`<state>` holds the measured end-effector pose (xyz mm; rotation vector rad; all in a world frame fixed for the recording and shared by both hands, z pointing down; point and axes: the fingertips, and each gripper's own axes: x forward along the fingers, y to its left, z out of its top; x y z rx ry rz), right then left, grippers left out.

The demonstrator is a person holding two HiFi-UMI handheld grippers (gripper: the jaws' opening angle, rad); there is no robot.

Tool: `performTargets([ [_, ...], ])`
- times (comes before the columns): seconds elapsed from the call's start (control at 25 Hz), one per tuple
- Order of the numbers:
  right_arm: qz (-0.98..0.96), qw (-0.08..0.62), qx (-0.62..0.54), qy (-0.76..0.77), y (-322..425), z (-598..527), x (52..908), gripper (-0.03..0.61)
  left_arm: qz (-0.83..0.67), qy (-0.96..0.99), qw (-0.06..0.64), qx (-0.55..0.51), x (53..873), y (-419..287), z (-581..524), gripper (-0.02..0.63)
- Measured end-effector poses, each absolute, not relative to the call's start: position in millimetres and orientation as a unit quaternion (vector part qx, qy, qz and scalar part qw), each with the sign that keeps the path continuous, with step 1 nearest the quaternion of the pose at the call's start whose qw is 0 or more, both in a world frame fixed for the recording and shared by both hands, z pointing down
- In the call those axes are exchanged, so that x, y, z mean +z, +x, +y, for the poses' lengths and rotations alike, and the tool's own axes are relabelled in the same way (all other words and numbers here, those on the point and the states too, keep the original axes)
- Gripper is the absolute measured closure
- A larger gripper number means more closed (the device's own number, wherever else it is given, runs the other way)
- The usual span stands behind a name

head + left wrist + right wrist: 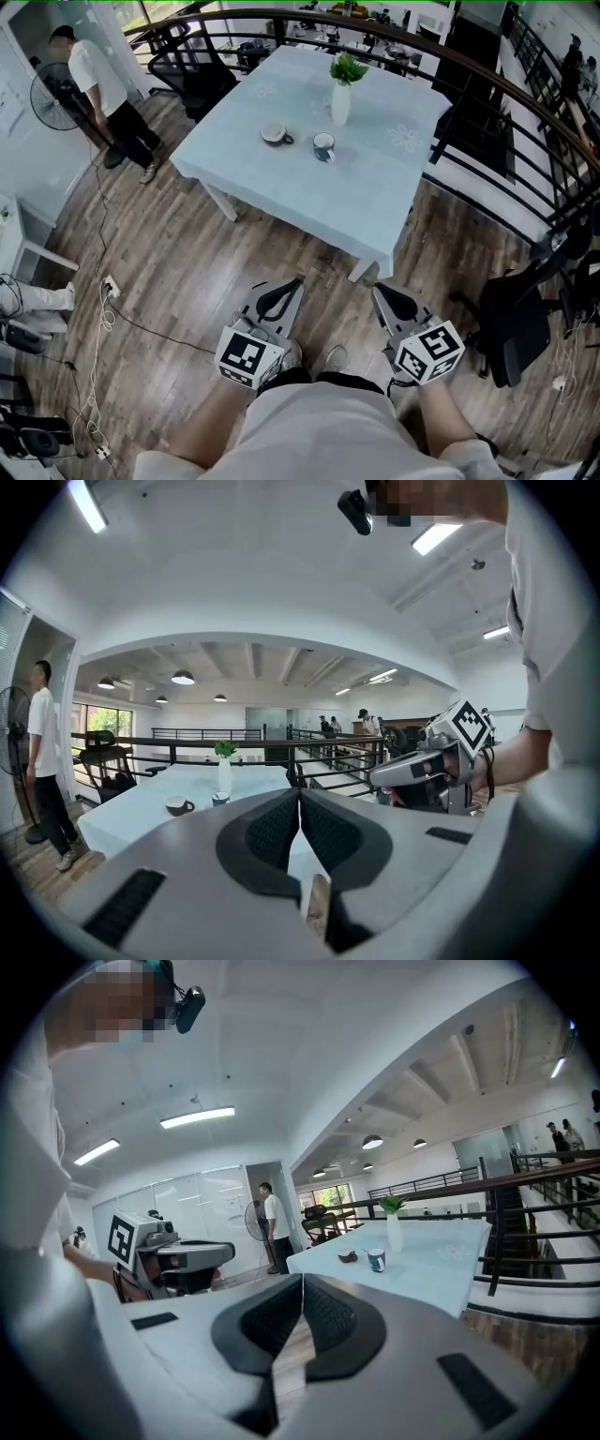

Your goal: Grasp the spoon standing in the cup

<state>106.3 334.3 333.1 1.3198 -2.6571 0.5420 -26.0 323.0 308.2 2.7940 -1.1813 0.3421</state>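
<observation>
A wide strip of bare wood floor [187,272] lies open between the two grippers and the table [281,187], whose nearest corner points toward them with its cloth hanging over the edge. To the right the room is tighter: a dark railing [469,1182] curves close behind and beside the table, and a dark chair [516,323] stands just off the right gripper [378,290]. On the left, cables [105,314] trail across the boards. Farther off, a person [103,89] stands beside a fan [52,98], near the table's far left corner, where a black office chair [187,70] sits. The left gripper [298,281] and the right one are held low side by side, both aimed at the table and well short of it. Each has its jaws pressed together with nothing between them. On the tabletop, toward its middle, a white vase [340,103] with green leaves stands behind two cups. These are a brown cup [277,134] on the left and a blue cup [323,146] just right of it, near each other but apart. The spoon [365,1252] shows only in the right gripper view, as a thin pale sliver slanting up and leftward out of the blue cup. Its bowl is too small to make out.
</observation>
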Motion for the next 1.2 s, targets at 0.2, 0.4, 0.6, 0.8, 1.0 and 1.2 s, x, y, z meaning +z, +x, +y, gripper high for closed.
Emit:
performTargets([
  [0.2,-0.881,0.063,0.181,0.432,116,333,336,0.555,-0.395,0.911,0.044,0.109,310,-18,323,0.589],
  [0.4,-0.884,0.062,0.184,0.425,120,332,338,0.555,-0.403,0.907,0.048,0.110,313,-12,322,0.589],
  [0.6,-0.885,0.065,0.189,0.422,124,324,343,0.555,-0.406,0.906,0.047,0.111,314,-10,316,0.589],
  [0.8,-0.886,0.072,0.189,0.417,122,310,350,0.556,-0.410,0.903,0.054,0.112,322,-13,304,0.589],
  [1.0,-0.884,0.075,0.194,0.419,117,290,357,0.555,-0.412,0.903,0.059,0.110,328,-21,283,0.589],
  [1.2,-0.881,0.083,0.198,0.421,111,261,364,0.555,-0.407,0.905,0.065,0.109,336,-27,251,0.589],
])
